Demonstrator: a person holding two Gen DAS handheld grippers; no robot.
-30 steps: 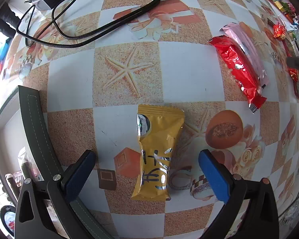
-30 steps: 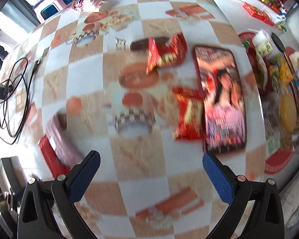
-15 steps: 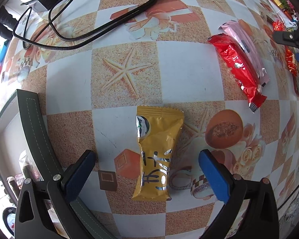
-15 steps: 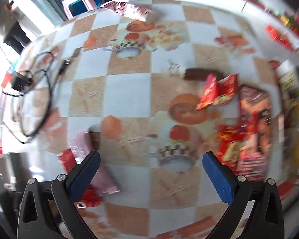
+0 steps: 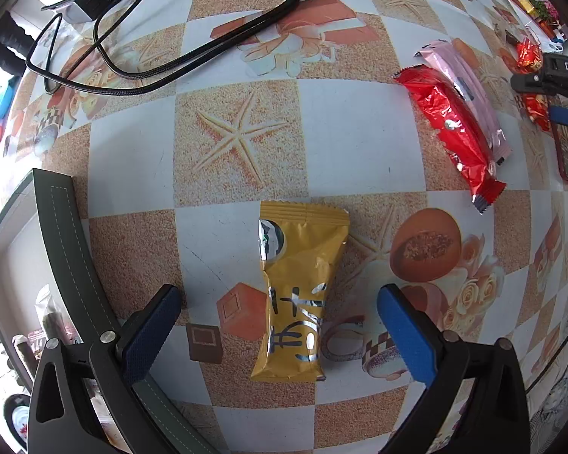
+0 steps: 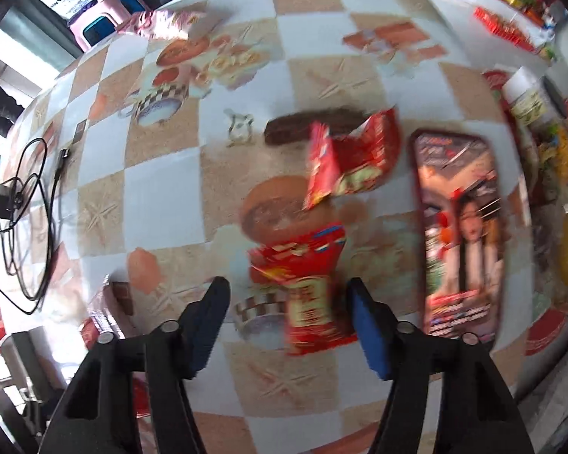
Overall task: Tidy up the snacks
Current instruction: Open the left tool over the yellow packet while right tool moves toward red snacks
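A yellow snack packet [image 5: 295, 295] lies flat on the patterned tablecloth [image 5: 352, 143]. My left gripper [image 5: 278, 325] hangs open straight above it, one blue pad on each side and neither touching. A long red packet [image 5: 454, 128] and a pink one [image 5: 462, 87] lie side by side to the right. In the right wrist view a red snack packet [image 6: 310, 287] lies between the jaws of my right gripper [image 6: 289, 321], which are closing. The left pad stands clear of the packet; the right pad is at its edge. The picture is blurred.
Black cables with a charger [image 5: 132, 56] lie at the back left. A dark green padded edge [image 5: 68, 249] borders the table's left side. Two more red packets [image 6: 352, 159], a brown bar [image 6: 314, 126] and a flat printed box [image 6: 458, 234] lie beyond the right gripper.
The right gripper swung across the table, came down over the red packet, and its jaws narrowed from wide open. The left gripper and yellow packet stayed put.
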